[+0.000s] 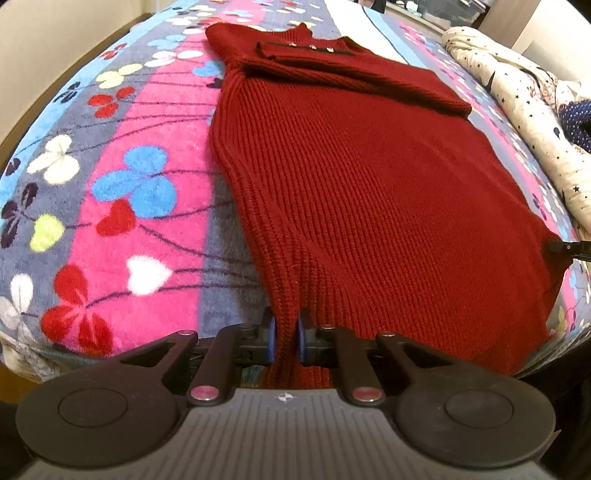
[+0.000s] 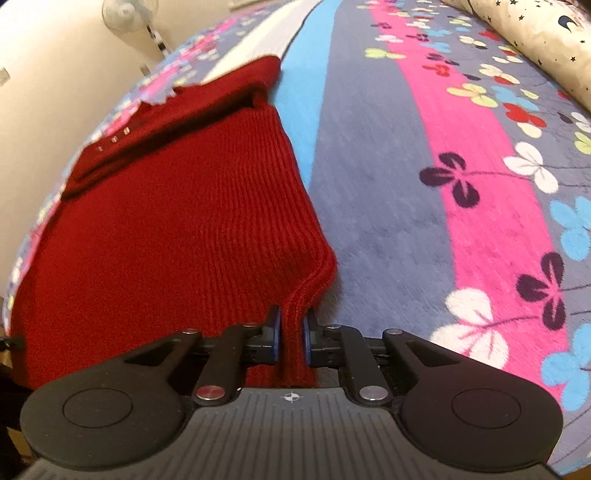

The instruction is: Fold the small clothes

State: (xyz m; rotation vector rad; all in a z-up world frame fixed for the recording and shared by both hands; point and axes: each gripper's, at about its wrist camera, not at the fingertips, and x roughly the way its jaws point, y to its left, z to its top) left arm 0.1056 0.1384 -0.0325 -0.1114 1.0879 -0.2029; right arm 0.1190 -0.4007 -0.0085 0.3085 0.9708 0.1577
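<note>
A dark red ribbed knit sweater [image 1: 369, 177] lies flat on the bed, collar at the far end, one sleeve folded across its chest. My left gripper [image 1: 285, 332] is shut on the sweater's near left hem corner. My right gripper [image 2: 293, 332] is shut on the near right hem corner of the same sweater [image 2: 177, 229]. The tip of the right gripper [image 1: 569, 249] shows at the right edge of the left wrist view, at the sweater's hem.
The bed is covered by a striped fleece blanket [image 1: 122, 177] with clover prints, which also fills the right wrist view [image 2: 461, 192]. A rolled cream star-print quilt [image 1: 524, 110] lies along the right side. A standing fan [image 2: 129, 18] and a wall are at the far left.
</note>
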